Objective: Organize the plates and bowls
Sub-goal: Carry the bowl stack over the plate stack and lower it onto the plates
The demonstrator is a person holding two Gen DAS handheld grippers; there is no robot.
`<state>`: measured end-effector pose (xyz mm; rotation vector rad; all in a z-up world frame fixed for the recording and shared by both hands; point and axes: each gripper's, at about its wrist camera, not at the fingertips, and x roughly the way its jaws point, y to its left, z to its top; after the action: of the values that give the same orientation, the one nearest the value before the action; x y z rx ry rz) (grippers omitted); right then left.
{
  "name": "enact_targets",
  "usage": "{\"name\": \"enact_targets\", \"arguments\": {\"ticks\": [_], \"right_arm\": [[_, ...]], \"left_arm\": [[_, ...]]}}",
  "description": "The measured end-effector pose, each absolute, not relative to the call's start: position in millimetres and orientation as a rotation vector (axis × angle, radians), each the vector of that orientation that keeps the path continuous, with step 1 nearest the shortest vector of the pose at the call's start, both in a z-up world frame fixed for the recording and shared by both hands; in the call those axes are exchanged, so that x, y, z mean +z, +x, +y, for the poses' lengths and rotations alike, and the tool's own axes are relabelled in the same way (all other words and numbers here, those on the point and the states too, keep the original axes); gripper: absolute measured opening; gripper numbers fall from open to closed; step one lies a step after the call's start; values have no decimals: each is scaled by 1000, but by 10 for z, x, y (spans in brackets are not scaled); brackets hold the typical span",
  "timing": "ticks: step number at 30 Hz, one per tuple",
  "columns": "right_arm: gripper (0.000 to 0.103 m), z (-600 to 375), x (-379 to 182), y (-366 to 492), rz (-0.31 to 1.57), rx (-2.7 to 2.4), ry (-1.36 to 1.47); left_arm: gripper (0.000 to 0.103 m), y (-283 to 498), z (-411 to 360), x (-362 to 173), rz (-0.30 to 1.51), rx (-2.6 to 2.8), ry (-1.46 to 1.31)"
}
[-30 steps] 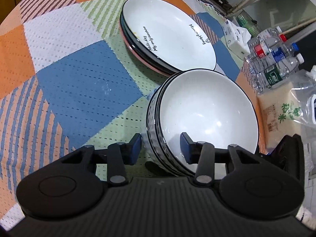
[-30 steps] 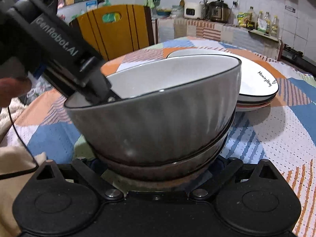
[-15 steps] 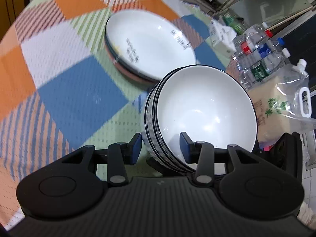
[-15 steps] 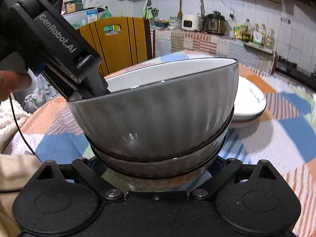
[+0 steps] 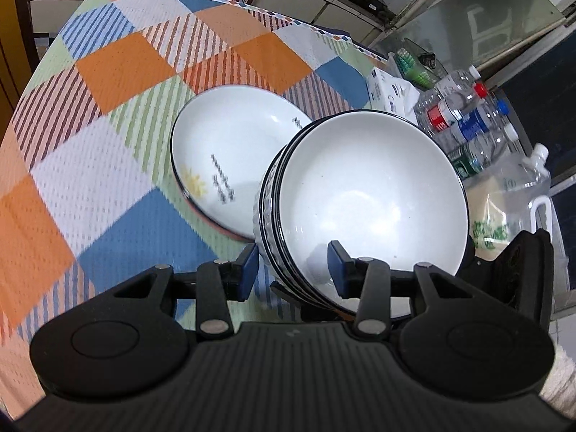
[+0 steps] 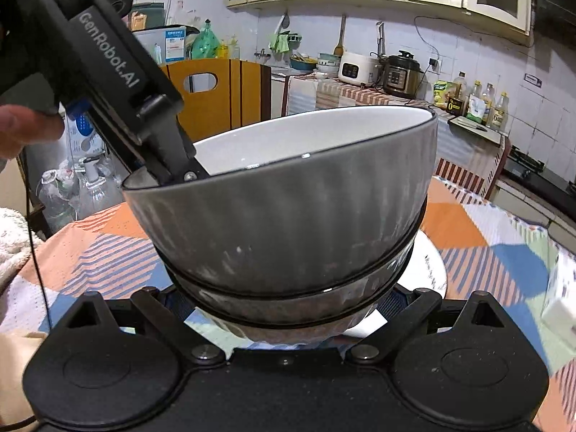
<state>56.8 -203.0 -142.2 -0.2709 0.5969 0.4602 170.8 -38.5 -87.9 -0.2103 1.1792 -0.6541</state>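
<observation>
The stack of bowls is sitting tilted in the air above the tabletop, its open side facing the left wrist camera. The bowls are nested, white and glossy inside, with thin black rims and ribbed grey outsides; the lowest one is showing a brownish tint. The left tool is grasping the near rim of the stack, one blue pad outside the wall and one inside the top bowl. From the right wrist view, the left tool is reaching down over the rim from the upper left. The right tool is sitting spread wide beneath the stack with its fingers at either side of the lowest bowl; whether they are pressing it I cannot tell. Behind and below the bowls, the stack of plates is resting on the checked cloth, the top plate white with dark lettering and a small yellow flower. Clear water bottles are lying beyond the tabletop's edge.
</observation>
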Motion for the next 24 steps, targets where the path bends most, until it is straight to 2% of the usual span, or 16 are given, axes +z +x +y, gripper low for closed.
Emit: {"name": "enact_targets", "arguments": {"ticks": [8,16,24], "right_arm": [[99,-2041,-1419,1030,639,477,-362],[99,-2163,-1664,1517,706,429,-225],[99,-2201,-1906,1555,736,402,-185]], "left_arm": [[40,2089,-515,-975,1176,-622,-186],[40,2488,-709,-1225,1160,-595,-131],[40,2613,-796,-1402,1183,-584,-112]]}}
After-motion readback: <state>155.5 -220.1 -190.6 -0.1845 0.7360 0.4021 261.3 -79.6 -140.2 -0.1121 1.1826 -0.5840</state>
